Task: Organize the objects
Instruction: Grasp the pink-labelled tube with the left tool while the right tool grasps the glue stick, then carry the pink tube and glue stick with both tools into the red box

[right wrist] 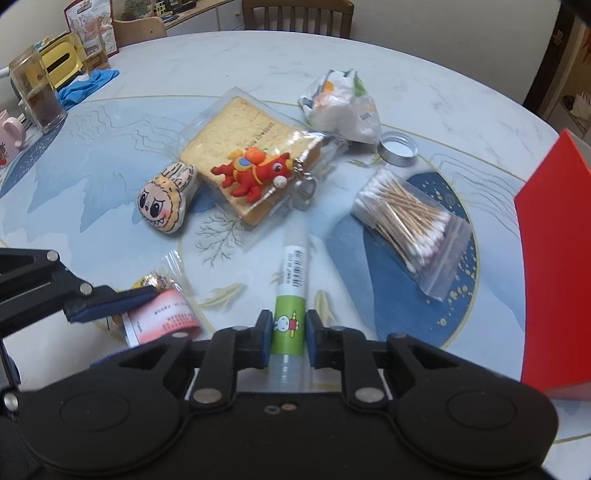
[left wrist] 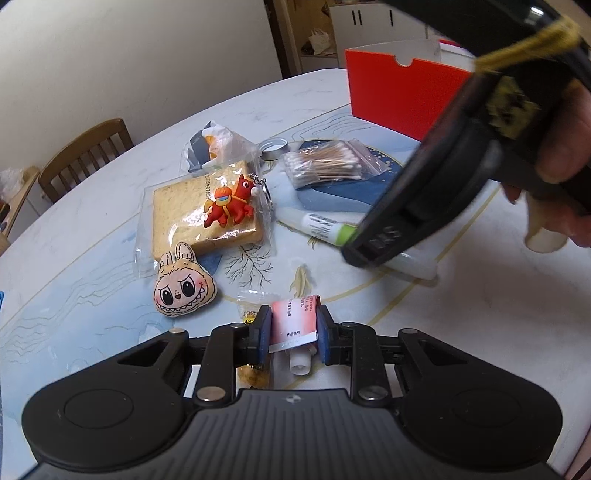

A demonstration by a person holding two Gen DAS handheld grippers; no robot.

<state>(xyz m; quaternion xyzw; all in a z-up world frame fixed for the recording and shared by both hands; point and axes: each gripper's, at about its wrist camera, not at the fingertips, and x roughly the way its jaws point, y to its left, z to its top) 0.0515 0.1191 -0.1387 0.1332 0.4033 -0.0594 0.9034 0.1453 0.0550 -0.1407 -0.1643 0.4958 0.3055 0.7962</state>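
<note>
A zip bag of cotton swabs (right wrist: 413,218) lay at two o'clock on the counter (right wrist: 424,99), sealed and stuffed with wooden sticks. A clear pouch held the toast slice (right wrist: 243,147), with the red horse keychain (right wrist: 255,171) on top; the plush face (right wrist: 166,201) touched its nine o'clock edge. The red box (right wrist: 554,266) stood upright at three o'clock. The left tongs (left wrist: 294,328) were clamped on the pink tube (left wrist: 293,321). The right tongs (right wrist: 289,334) straddled the green glue stick (right wrist: 290,295), grasping it. A wooden chair (right wrist: 295,14) stood at twelve o'clock.
</note>
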